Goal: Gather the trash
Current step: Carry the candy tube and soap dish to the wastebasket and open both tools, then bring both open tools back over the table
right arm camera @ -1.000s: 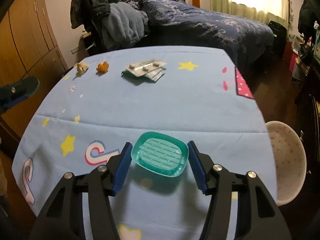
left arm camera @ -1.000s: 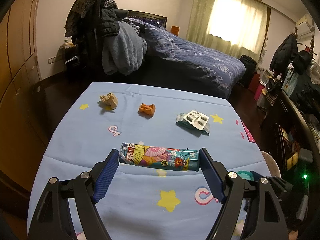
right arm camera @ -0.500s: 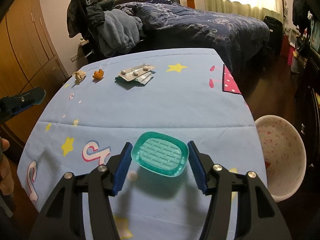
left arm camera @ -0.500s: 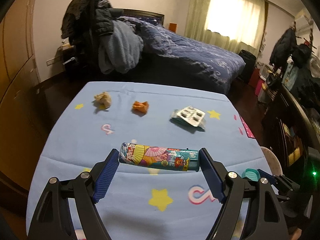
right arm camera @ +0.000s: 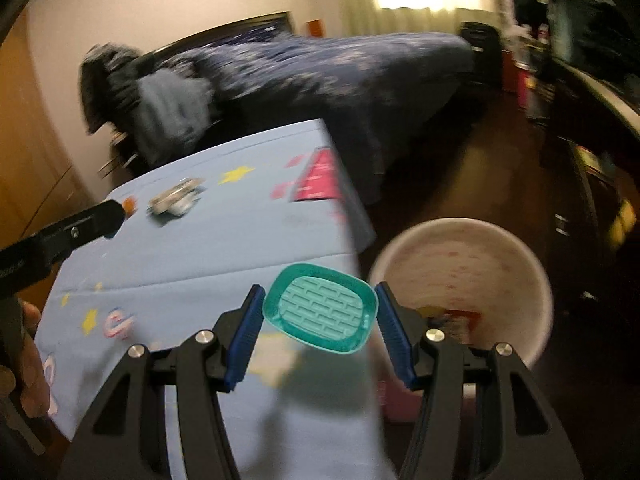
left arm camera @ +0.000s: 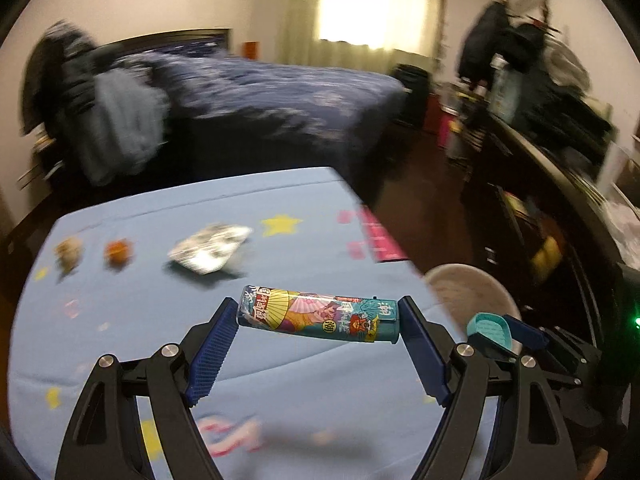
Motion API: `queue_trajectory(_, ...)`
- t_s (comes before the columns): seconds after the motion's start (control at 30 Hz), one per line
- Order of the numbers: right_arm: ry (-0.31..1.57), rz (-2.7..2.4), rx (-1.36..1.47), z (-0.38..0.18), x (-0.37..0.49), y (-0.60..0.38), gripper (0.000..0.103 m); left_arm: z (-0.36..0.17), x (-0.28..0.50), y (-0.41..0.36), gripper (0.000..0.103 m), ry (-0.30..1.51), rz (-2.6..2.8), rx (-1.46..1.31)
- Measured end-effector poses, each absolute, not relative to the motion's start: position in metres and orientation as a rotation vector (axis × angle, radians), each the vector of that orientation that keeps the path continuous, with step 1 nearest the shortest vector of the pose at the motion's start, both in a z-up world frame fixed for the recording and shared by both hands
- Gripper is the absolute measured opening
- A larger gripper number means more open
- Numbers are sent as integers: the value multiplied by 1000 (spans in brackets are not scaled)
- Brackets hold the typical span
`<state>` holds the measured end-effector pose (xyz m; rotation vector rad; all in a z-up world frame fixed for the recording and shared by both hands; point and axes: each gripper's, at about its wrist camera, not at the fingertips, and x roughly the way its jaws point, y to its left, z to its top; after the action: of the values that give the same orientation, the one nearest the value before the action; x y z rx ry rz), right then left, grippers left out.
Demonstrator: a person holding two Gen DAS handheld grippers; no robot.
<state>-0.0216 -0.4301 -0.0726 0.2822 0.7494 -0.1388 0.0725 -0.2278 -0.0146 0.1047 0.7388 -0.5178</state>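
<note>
Currently, as observed:
Left hand-held gripper (left arm camera: 318, 342): pinching a printed tube (left arm camera: 318, 315) end to end between its blue pads, lifted above the table (left arm camera: 132, 308).
Right hand-held gripper (right arm camera: 318, 326): pinching a teal tray (right arm camera: 321, 307) by its sides, held over the table's edge.
Bin (right arm camera: 532, 264): pale, on the floor just beside the table, wrappers inside.
Table: blue star-print cloth; blister packs (left arm camera: 210, 248), orange scrap (left arm camera: 118, 251), beige paper wad (left arm camera: 69, 251) lie in a row near the far side.
Views: motion-blurred.
</note>
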Motion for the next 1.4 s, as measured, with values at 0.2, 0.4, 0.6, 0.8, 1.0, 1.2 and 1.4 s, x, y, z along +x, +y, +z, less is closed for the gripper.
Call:
queue_trajectory(0.2, 727, -272, 336, -81, -35, -487, 57, -19, 80, -301, 80, 756, -650, 134)
queue_trajectory(0.4, 708, -369, 354, -90, -42, -522, 57, -27, 85, -361, 80, 799, -751, 156)
queue_trajectory(0.6, 710, -409, 365, -104, -42, -543, 57, -39, 87, -403, 80, 822, -798, 184)
queue_trajectory(0.8, 729, -422, 370, -118, -34, -553, 57, -53, 95, -427, 80, 865, -814, 188)
queue_trajectory(1.0, 738, -419, 399, -128, -31, -562, 58, -59, 102, -436, 80, 891, -820, 189)
queue_trajectory(1.2, 742, -416, 406, -130, -31, -564, 64, -59, 105, -440, 89, 891, -832, 179)
queue_trajectory(1.4, 732, -410, 407, -123, -36, -559, 65, -51, 105, -430, 91, 875, -830, 157)
